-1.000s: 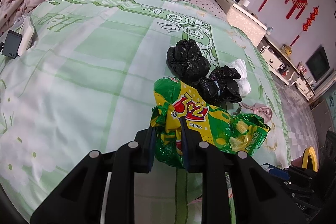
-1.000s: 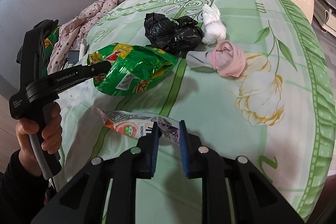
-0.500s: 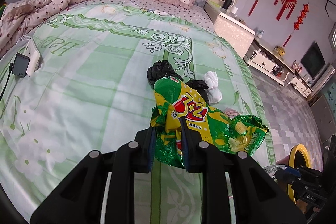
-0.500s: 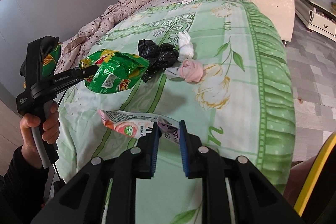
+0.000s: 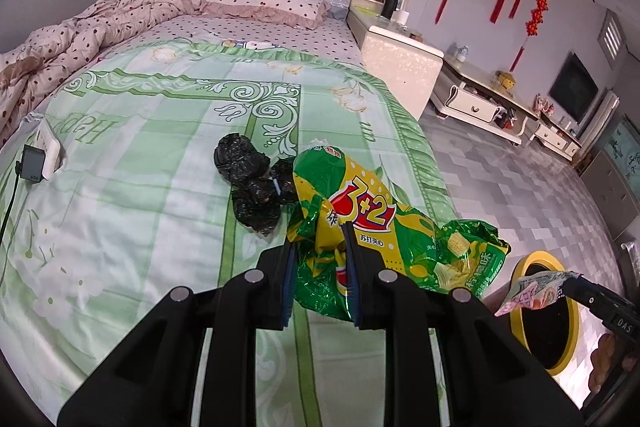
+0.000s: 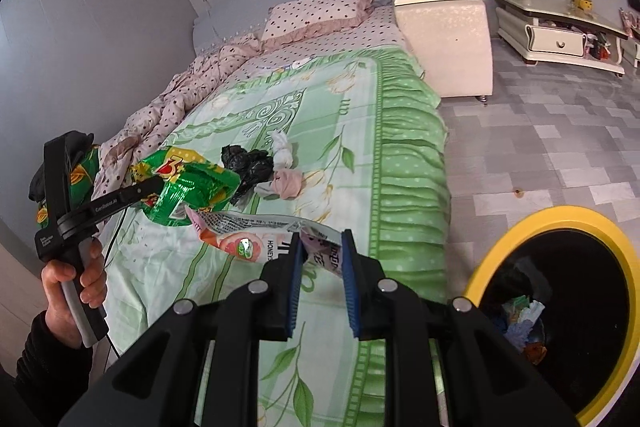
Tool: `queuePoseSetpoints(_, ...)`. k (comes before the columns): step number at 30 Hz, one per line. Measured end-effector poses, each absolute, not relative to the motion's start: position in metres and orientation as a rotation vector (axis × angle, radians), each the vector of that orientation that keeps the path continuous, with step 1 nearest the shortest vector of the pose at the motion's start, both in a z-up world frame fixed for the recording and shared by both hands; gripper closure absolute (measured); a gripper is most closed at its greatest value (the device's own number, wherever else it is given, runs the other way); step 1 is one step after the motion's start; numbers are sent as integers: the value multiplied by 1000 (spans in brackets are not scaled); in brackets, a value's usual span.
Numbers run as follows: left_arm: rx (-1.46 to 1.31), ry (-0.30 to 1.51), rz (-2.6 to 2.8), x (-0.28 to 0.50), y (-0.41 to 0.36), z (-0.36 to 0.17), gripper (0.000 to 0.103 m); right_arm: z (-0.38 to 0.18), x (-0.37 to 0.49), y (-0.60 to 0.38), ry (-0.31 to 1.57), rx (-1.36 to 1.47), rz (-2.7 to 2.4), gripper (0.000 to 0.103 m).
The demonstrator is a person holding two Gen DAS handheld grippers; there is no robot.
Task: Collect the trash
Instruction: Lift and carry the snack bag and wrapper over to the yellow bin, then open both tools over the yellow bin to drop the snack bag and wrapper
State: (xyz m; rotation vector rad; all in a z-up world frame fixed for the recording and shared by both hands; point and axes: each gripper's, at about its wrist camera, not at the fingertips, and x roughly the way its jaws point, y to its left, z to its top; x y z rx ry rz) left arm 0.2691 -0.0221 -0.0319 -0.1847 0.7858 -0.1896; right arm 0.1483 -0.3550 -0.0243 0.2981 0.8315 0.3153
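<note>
My left gripper (image 5: 320, 247) is shut on a crumpled green and yellow snack bag (image 5: 384, 227), held in the air above the bed; the right wrist view shows the same bag (image 6: 188, 191) in that gripper (image 6: 160, 183). My right gripper (image 6: 320, 243) is shut on a flat pink and white wrapper (image 6: 256, 235), which also shows at the right edge of the left wrist view (image 5: 532, 291). A yellow-rimmed black bin (image 6: 560, 291) with some trash inside stands on the floor by the bed's foot, to the right of the wrapper. Black plastic bags (image 5: 252, 187) lie on the green bedspread.
A white sock (image 6: 284, 151) and a pink and grey sock (image 6: 286, 183) lie beside the black bags (image 6: 248, 163). A phone on a cable (image 5: 32, 167) rests at the bed's left edge. A white nightstand (image 6: 448, 39) and a low TV cabinet (image 6: 560, 35) stand on the tiled floor.
Both grippers have risen and drawn back from the bed with their wrappers still held. The yellow bin has come into view at the right, close to the right gripper.
</note>
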Motion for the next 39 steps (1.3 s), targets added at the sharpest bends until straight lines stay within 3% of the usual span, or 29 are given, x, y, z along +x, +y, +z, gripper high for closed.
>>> queuePoseSetpoints(17,-99,807,-403,239,-165,-18,83,12,89,-492,703,413,91,85)
queuePoseSetpoints(39,-7,905,-617,211,-300,-62,83,-24,74,-575,705,506,-100,85)
